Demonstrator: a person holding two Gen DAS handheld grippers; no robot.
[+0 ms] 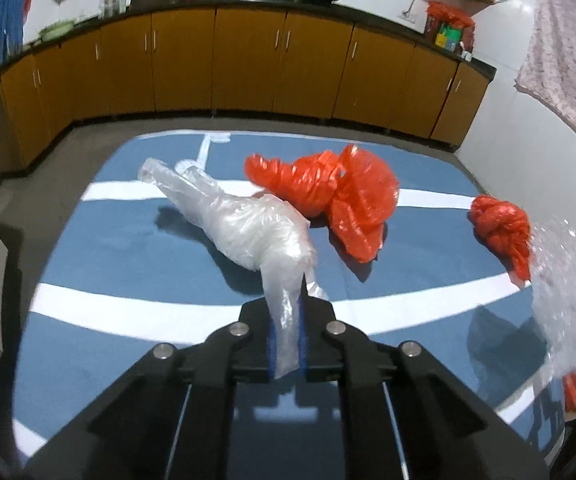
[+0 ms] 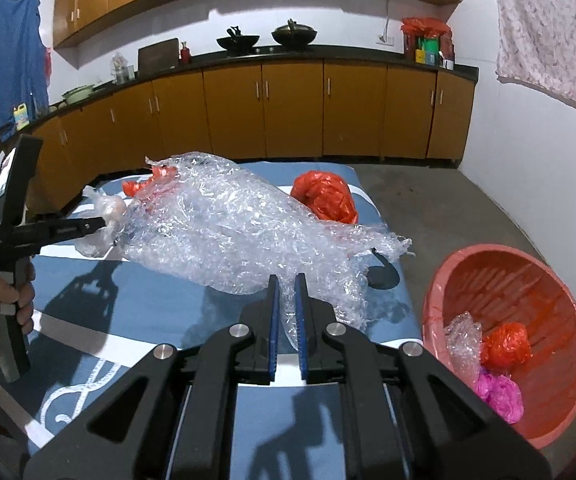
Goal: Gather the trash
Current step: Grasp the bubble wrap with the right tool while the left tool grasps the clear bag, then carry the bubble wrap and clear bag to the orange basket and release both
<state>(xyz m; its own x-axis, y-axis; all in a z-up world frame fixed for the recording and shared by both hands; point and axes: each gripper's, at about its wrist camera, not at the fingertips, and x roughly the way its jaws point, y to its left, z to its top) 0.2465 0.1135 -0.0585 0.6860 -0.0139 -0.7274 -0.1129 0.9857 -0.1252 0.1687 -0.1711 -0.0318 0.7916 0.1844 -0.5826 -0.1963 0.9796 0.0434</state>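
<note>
My left gripper [image 1: 288, 300] is shut on the tail of a clear plastic bag [image 1: 244, 224] that lies on the blue striped cloth [image 1: 108, 344]. Behind the bag sits a crumpled red bag [image 1: 327, 192], and a smaller red bag [image 1: 499, 228] is at the right. In the right wrist view my right gripper [image 2: 286, 280] is shut on a big wad of bubble wrap [image 2: 228, 232], held just above the cloth. The left gripper [image 2: 104, 222] also shows there at the left, in a hand [image 2: 0, 292], pinching the clear bag [image 2: 100, 204].
A pink basin [image 2: 527, 280] stands on the floor at the right of the table, holding a scrap of bubble wrap, a red bag and a pink bag. Orange cabinets [image 2: 288, 112] run along the back wall. A patterned cloth [image 2: 547, 32] hangs at the right.
</note>
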